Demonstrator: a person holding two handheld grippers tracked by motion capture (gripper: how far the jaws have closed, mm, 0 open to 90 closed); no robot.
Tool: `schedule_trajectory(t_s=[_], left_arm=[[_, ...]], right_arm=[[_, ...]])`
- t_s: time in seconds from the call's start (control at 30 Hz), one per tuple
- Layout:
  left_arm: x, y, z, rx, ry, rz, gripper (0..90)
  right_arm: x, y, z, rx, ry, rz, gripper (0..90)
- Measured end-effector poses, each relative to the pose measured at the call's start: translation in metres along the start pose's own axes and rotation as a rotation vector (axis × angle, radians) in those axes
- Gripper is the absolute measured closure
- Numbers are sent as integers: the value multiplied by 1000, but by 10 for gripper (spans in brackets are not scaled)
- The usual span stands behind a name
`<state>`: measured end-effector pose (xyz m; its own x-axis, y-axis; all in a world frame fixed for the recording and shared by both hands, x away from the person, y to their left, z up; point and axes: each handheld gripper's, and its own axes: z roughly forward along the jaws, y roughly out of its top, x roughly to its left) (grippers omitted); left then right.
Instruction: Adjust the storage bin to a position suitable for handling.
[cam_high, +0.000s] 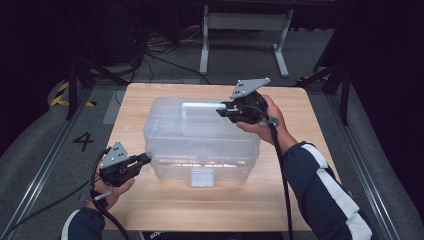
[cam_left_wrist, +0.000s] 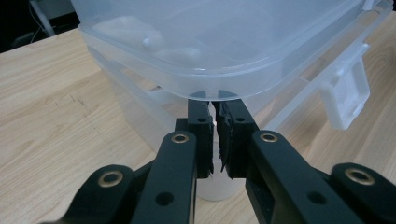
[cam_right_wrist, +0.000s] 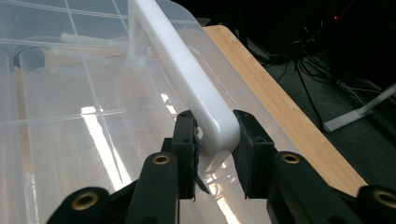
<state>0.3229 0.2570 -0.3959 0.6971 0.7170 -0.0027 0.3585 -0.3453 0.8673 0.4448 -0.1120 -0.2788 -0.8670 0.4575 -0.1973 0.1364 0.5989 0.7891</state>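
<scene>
1. Where the wooden table sat in the high view, we saw a clear plastic box at its middle, lid on, white latch on the near side.
2. We logged the left gripper at the box's near-left corner, held by the left hand.
3. Left gripper view: we noted its jaws almost together, a thin slit between the pads, tips right under the lid's corner rim; we could not tell if they pinched any plastic.
4. We logged the right gripper over the far-right part of the lid, held by the right hand.
5. Right gripper view: we saw its jaws clamped on the end of the white handle, one pad on each side.
6. We saw the handle tipped up off the lid, running away from the gripper.
7. Through the box wall we made out pale shapes inside, too blurred to name.
8. We noted cables and a white frame on the dark floor beyond the table.
</scene>
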Motion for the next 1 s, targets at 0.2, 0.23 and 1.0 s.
schedule_trajectory(t_s=[0.2, 0.23, 1.0], left_arm=[[1, 3, 0, -12, 4, 13, 849], [1, 3, 0, -12, 7, 16, 852], [1, 6, 1, -7, 28, 33, 854]], right_arm=[[-3, 4, 0, 10, -4, -4, 711], [-3, 4, 0, 12, -7, -9, 709], [-18, -31, -62, -109, -147, 46, 502]])
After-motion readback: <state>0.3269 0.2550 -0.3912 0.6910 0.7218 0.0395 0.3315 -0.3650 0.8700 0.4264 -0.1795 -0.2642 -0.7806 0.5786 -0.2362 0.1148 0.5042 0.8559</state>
